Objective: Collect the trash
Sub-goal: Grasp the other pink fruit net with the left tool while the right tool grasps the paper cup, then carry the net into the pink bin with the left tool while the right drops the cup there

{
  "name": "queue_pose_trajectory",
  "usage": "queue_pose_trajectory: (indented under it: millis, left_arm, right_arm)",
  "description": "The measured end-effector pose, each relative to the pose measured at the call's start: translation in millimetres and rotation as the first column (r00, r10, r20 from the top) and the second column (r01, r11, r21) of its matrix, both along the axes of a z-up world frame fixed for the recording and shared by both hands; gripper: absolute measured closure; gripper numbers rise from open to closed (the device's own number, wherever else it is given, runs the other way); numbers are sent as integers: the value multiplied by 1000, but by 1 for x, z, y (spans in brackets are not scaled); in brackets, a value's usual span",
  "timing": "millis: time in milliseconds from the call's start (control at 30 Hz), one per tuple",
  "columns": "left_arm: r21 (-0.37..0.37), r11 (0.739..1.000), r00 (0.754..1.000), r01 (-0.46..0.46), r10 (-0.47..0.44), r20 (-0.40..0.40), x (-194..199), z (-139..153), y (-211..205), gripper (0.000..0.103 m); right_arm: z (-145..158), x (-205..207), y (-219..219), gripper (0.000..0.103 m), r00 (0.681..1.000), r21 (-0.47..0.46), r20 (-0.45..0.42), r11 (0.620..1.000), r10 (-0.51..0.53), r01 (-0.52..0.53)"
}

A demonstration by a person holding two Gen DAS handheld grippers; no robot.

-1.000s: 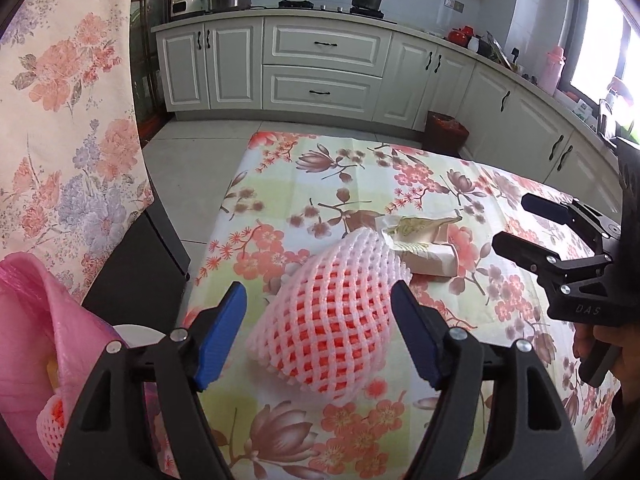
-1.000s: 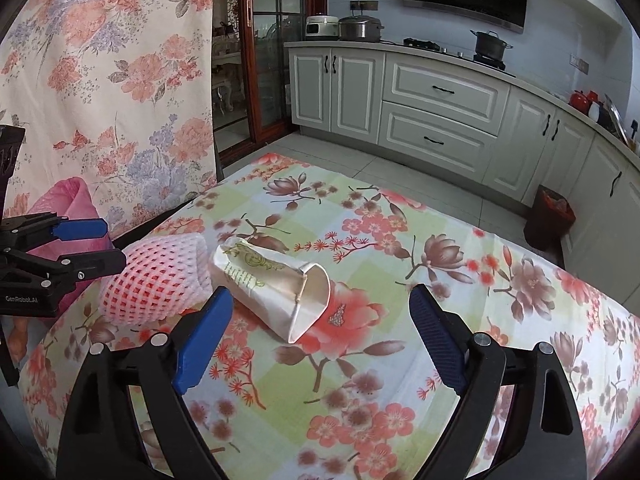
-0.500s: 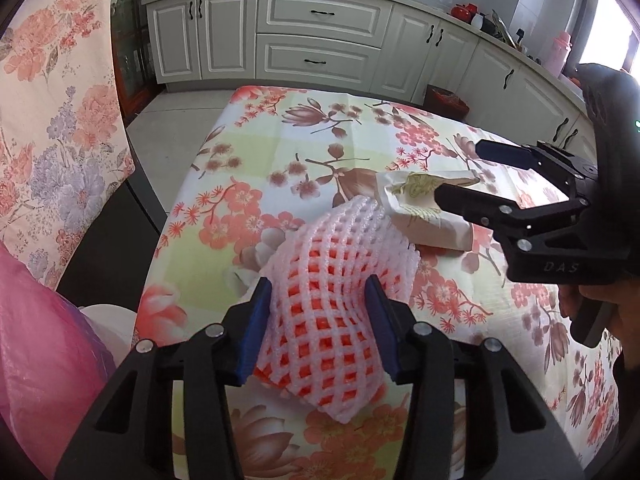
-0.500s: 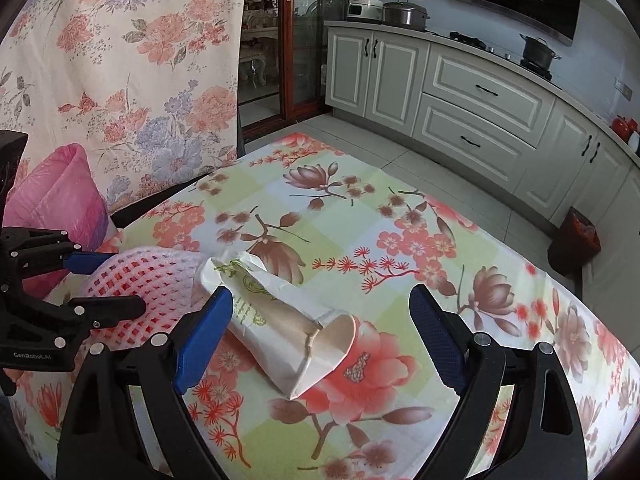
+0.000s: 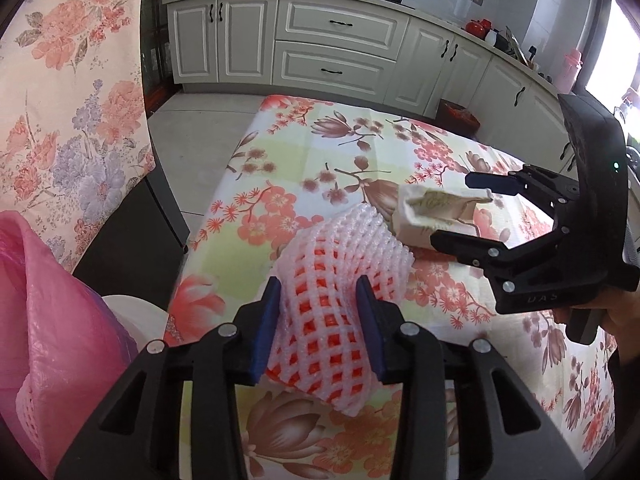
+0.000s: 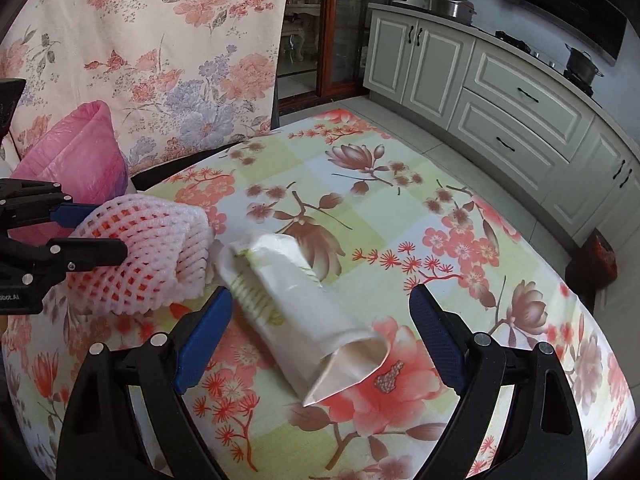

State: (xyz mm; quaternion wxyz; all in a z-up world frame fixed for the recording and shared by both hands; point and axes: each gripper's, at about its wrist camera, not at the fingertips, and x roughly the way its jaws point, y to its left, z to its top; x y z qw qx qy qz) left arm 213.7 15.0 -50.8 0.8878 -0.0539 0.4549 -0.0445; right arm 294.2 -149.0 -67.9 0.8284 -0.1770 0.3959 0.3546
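Observation:
A white foam fruit net [image 5: 340,280] with an orange inside lies at the near left of the floral table [image 5: 320,152]. My left gripper [image 5: 318,320] is shut on the net, its blue pads squeezing both sides; it also shows in the right wrist view [image 6: 140,248]. A crumpled white paper bag [image 6: 296,312] lies just right of the net. My right gripper [image 6: 320,332] is open, its fingers straddling the bag low over the table; it shows in the left wrist view [image 5: 460,208] around the bag [image 5: 432,216].
A pink trash bag [image 5: 48,320] hangs open left of the table, also in the right wrist view [image 6: 76,164]. A floral curtain [image 6: 160,48] hangs behind it. White kitchen cabinets [image 5: 332,52] and a small dark bin [image 5: 458,114] stand beyond the table.
My left gripper closed from wide open onto the foam net and squeezed it. My right gripper moved forward and down until its open fingers straddle the paper bag.

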Motion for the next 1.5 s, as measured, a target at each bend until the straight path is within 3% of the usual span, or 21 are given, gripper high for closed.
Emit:
queue_pose_trajectory:
  millis: [100, 200, 400, 733, 1067, 1500]
  left_arm:
    - [-4, 1000, 1000, -4, 4, -3, 0, -1, 1, 67]
    - [-6, 1000, 1000, -5, 5, 2, -4, 1, 0, 68]
    - [-16, 1000, 1000, -13, 13, 9, -7, 2, 0, 70]
    - [-34, 999, 1000, 10, -9, 17, -23, 6, -2, 81]
    - [-52, 999, 998, -3, 6, 68, -53, 27, 0, 82]
    - [-50, 998, 987, -32, 39, 158, -99, 67, 25, 82]
  right_arm:
    - [-6, -2, 4, 19, 1000, -17, -13, 1000, -4, 4]
    - [-14, 0, 4, 42, 999, -25, -42, 999, -33, 32]
    - [-12, -9, 0, 51, 991, 15, -53, 993, -120, 121]
    - [7, -36, -23, 53, 969, 95, -55, 965, -241, 245]
    - [30, -80, -38, 54, 942, 156, -12, 930, -335, 332]
    - [67, -132, -28, 54, 939, 217, 29, 919, -344, 330]
